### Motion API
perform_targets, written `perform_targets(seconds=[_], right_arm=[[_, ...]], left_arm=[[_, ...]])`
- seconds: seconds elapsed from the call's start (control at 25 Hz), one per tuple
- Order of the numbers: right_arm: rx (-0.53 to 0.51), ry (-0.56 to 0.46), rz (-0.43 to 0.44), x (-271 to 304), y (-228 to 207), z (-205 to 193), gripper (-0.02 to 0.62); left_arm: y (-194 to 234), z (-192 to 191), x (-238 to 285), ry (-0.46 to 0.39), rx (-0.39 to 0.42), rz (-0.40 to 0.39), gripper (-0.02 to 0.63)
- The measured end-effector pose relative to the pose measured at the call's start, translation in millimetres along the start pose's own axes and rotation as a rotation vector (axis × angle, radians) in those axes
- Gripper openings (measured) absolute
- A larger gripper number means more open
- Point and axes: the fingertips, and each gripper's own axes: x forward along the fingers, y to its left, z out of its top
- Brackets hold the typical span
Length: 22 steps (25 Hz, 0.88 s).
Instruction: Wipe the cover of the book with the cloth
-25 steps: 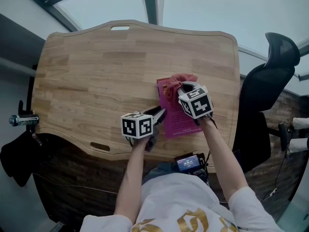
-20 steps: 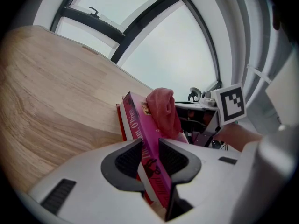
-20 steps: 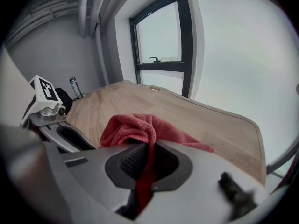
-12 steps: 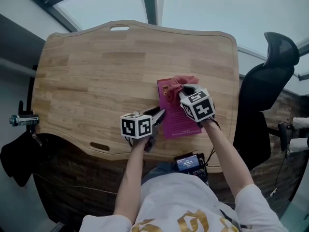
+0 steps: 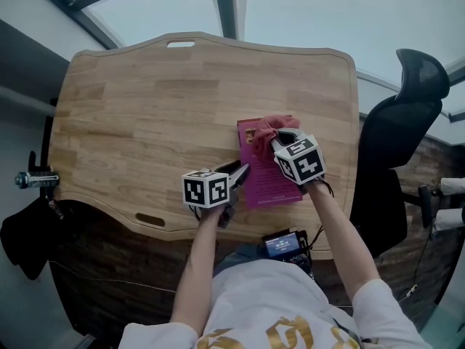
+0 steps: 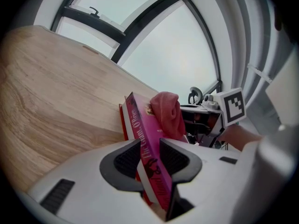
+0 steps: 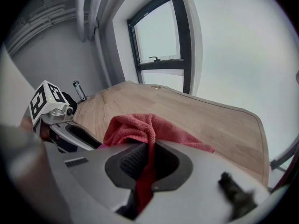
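Observation:
A magenta book (image 5: 263,180) lies on the wooden table (image 5: 145,107), right of centre. My left gripper (image 5: 238,171) is at the book's left edge. In the left gripper view the book's spine (image 6: 140,125) stands between the jaws of that gripper (image 6: 149,146). These jaws have just been opening and do not clamp it. My right gripper (image 5: 280,135) is over the far end of the cover, shut on a red cloth (image 5: 270,126). In the right gripper view the cloth (image 7: 135,127) bunches out ahead of the right gripper (image 7: 150,148).
A black office chair (image 5: 407,122) stands to the right of the table. A small device with a lit screen (image 5: 283,244) sits at the table's near edge by my body. A metal clamp (image 5: 33,180) sticks out at the left edge. Windows lie beyond the table.
The right gripper with the cloth has slid slightly toward me over the book's cover. The left gripper has stayed at the book's edge.

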Motion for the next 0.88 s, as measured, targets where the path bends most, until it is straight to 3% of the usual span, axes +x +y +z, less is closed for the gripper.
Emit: perform_targets(seconds=[0.88], right_arm=[[0.003, -0.013, -0.078, -17.9, 2.3, -20.3, 0.041]], left_arm=[[0.7, -0.2, 0.2, -0.012, -0.02, -0.006, 0.134]])
